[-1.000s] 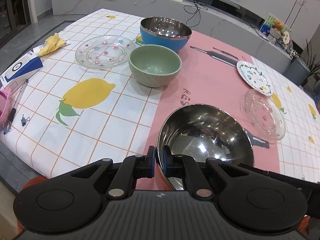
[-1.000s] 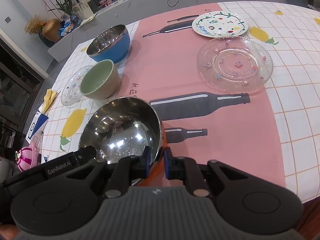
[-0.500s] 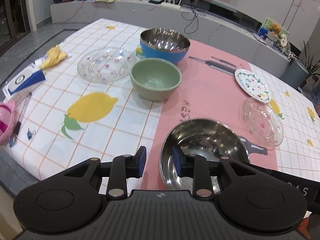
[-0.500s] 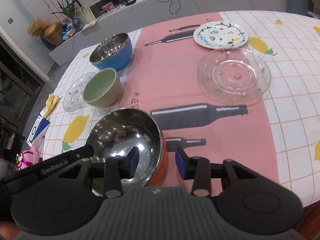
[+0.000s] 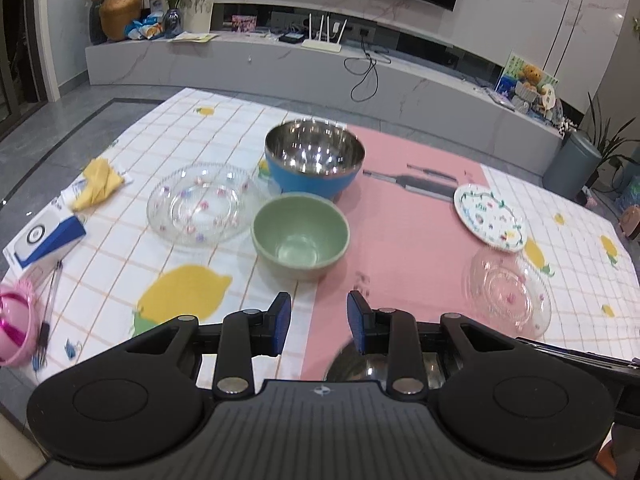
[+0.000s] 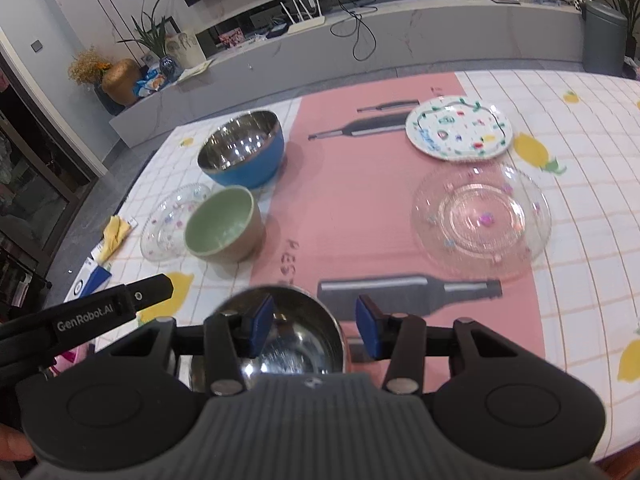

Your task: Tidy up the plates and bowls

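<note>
A steel bowl with an orange outside (image 6: 292,340) sits at the table's near edge, partly hidden under my right gripper (image 6: 315,330), which is open and empty above it. In the left wrist view only its rim (image 5: 352,364) shows, behind my left gripper (image 5: 319,326), also open and empty. Farther off stand a green bowl (image 5: 300,236) (image 6: 224,226) and a blue steel-lined bowl (image 5: 314,160) (image 6: 242,152). A clear glass plate (image 5: 200,204) lies left of them. A second glass plate (image 6: 482,218) (image 5: 508,292) and a white painted plate (image 6: 458,128) (image 5: 490,216) lie on the right.
A blue and white box (image 5: 44,236), a yellow cloth (image 5: 96,184), pens (image 5: 48,312) and a pink object (image 5: 12,328) lie at the table's left edge. The left gripper's arm (image 6: 88,316) shows low left in the right wrist view. A grey counter (image 5: 320,68) runs behind the table.
Both grippers were shut on the steel bowl's rim; both have opened, let go of it and pulled up and back. The bowl now sits at the near edge.
</note>
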`<state>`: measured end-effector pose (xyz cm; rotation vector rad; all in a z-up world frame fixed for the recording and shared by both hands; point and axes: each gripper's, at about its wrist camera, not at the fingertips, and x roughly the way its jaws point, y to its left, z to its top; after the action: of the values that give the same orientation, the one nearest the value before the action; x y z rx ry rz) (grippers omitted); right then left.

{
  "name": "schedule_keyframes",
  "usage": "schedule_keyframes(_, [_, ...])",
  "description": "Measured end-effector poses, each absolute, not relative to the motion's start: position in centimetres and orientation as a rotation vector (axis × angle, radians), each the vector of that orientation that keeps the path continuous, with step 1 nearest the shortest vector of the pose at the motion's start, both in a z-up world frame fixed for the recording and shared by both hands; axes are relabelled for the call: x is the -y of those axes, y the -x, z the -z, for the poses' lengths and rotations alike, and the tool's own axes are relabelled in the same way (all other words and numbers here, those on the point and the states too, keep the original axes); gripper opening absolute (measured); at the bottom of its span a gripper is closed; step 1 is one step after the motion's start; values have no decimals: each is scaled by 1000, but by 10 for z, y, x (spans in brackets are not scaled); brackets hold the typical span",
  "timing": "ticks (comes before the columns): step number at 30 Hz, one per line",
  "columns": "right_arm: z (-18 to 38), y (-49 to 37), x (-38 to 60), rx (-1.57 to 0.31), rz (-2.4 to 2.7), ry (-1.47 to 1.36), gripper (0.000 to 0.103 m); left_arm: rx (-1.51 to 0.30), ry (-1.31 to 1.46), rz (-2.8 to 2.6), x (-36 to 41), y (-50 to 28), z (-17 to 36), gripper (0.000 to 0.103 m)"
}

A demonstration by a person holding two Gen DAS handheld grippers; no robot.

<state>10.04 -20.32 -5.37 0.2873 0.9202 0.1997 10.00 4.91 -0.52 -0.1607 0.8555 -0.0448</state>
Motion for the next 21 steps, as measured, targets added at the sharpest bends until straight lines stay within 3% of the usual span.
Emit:
schedule_keyframes(17, [48,-180,178,-906,-245,-196,46,-859,104,88,-59,-171,8,36])
schedule_keyframes(21, [53,-208,171,-924,-243,-154,52,-883,85,92,-62,-193,16,36])
